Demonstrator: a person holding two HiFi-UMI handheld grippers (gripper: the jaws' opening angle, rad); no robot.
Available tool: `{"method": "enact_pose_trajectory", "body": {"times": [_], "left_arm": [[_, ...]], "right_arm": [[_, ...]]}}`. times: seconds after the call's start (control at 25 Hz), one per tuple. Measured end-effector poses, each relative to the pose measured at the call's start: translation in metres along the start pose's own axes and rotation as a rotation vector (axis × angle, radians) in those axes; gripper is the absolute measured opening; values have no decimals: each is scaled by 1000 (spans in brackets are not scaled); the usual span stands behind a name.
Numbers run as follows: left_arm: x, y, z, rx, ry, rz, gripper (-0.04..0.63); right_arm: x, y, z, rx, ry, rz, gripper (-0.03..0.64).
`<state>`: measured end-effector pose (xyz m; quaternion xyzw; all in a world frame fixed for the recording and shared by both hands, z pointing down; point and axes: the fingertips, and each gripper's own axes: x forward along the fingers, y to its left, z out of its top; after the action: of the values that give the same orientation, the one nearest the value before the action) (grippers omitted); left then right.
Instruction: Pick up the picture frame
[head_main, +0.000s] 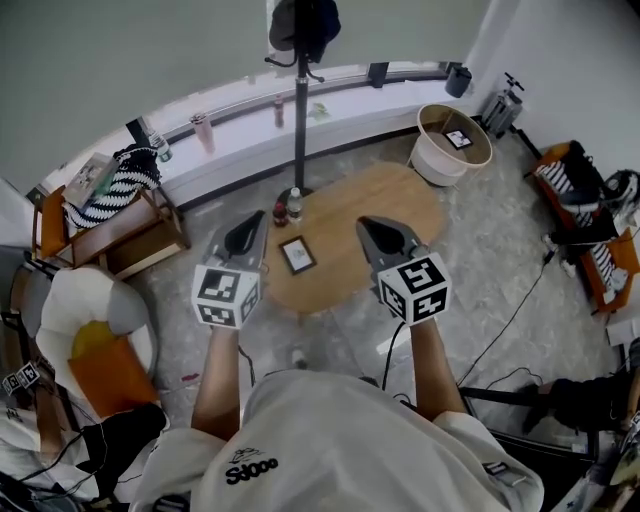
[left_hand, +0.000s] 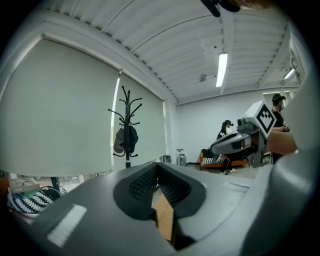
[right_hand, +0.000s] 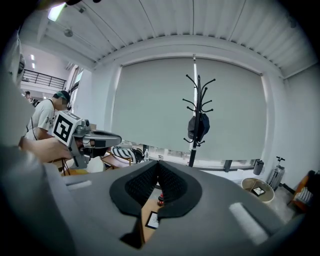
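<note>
A small dark-framed picture frame (head_main: 297, 254) lies flat on the oval wooden table (head_main: 400, 205), near its left end. Through the right gripper's jaws it shows as a small dark-edged picture frame (right_hand: 152, 220) low in that view. My left gripper (head_main: 245, 236) hovers just left of the frame, shut, nothing in it. On the other side my right gripper (head_main: 390, 238) is held over the table's near edge, also shut and empty. The left gripper view catches only a sliver of the wooden table (left_hand: 164, 214) between its closed jaws (left_hand: 157, 176).
Two small bottles (head_main: 288, 208) stand beside the coat stand's pole (head_main: 300, 120) at the table's far edge. A round white basket (head_main: 452, 146) sits far right. A wooden shelf (head_main: 105, 235) and a cushioned chair (head_main: 95, 340) are on the left. Cables cross the floor at right.
</note>
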<state>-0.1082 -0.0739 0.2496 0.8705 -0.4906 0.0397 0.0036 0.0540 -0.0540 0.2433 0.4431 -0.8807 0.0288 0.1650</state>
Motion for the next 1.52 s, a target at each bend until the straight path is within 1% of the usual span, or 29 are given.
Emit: {"method": "enact_pose_trajectory", "body": {"times": [0.16, 0.36, 0.44, 0.52, 0.6, 0.96, 1.08, 1.36, 1.52], "left_arm": [[11, 19, -14, 22, 44, -7, 9], [21, 28, -37, -21, 103, -50, 9], [26, 31, -44, -23, 122, -63, 11], [33, 33, -52, -22, 143, -71, 36], [41, 35, -61, -25, 162, -71, 40], [99, 47, -96, -57, 236, -28, 51], [122, 54, -112, -83, 271, -6, 51], [168, 70, -174, -179, 364, 73, 56], [186, 78, -215, -224, 424, 95, 90]], "right_arm": [[24, 3, 0, 1, 17, 6, 3], [49, 9, -8, 7, 49, 33, 3], [58, 9, -11, 11, 61, 43, 3], [68, 7, -15, 17, 74, 55, 3], [78, 2, -23, 23, 90, 71, 3], [139, -40, -49, 44, 140, 168, 3], [163, -58, -59, 56, 164, 202, 3], [213, -95, -101, 88, 242, 259, 3], [236, -106, -129, 122, 293, 285, 3]]}}
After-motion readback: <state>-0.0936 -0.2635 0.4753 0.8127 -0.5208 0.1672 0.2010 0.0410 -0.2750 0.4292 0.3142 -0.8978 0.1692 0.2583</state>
